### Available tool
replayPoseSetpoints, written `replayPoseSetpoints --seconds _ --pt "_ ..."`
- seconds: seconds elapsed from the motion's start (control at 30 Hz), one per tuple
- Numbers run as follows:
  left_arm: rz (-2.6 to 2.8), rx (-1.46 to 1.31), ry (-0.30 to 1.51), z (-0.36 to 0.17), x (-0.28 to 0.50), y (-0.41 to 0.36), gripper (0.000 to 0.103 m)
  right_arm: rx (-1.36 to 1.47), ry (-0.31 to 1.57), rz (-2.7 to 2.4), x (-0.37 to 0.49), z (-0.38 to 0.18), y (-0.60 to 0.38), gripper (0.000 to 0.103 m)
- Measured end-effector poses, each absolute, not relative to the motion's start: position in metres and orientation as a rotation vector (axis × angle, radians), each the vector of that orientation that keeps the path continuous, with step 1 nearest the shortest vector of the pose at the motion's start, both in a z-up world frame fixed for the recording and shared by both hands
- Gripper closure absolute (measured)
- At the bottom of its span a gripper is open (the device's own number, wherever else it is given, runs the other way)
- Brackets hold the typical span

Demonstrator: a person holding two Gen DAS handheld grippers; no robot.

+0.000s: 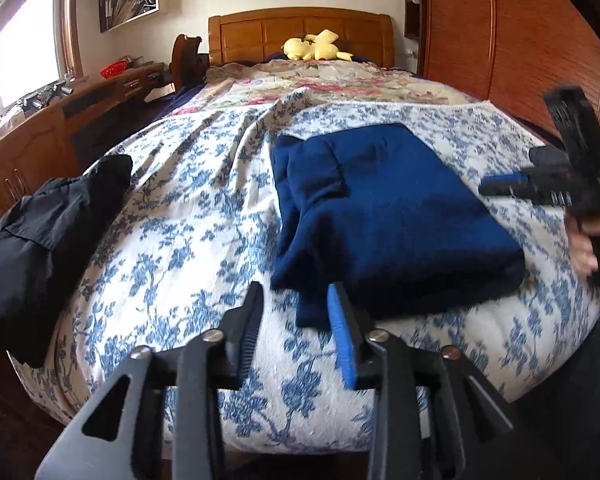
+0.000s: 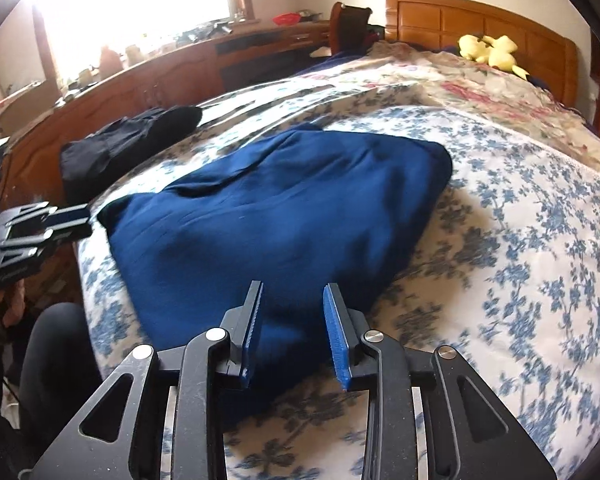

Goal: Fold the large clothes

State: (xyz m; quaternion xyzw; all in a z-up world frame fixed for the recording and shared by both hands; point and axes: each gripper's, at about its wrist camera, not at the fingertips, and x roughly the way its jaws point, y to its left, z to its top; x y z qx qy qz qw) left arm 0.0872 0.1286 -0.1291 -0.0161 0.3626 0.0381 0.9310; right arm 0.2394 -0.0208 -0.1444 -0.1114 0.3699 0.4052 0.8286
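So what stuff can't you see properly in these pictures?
- Black garment, left wrist view: picture edge cuts it off.
- Desk clutter, right wrist view: window glare washes it out.
- Right hand-held gripper, left wrist view: motion-blurred.
- Blue garment's underside: hidden by its own folds.

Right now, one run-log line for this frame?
stage: blue garment folded on bed | left gripper: open, empty | right gripper: open, empty | black garment: unfolded
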Motion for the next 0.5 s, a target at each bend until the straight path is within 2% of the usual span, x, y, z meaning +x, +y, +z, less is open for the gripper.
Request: replayPoseSetpoints --seconds 0.17,0.2,0.23,0.27,0.5 --pt "0.043 -0.087 0.778 -0.147 0.092 0.138 0.065 -0.239 0.802 0.804 0.272 -0.150 -0.023 0.071" --pt "0.040 -0.088 0.783 -0.150 0.093 0.138 0.065 -0.244 0.803 0.795 0.277 -0.151 -0.021 0.065" --pt "0.039 -0.087 0.787 -0.152 0.095 0.138 0.065 -0.246 0.805 0.785 0.285 -0.151 -0.020 0.054" --pt "0.036 -0.088 0.789 -0.154 0.096 0.138 0.065 -0.240 0.810 0.775 0.295 -0.152 -0.019 0.050" --pt "0.016 -0.095 0.799 -0.158 0.103 0.139 0.063 -0.215 0.841 0.701 0.363 -0.160 0.002 0.046"
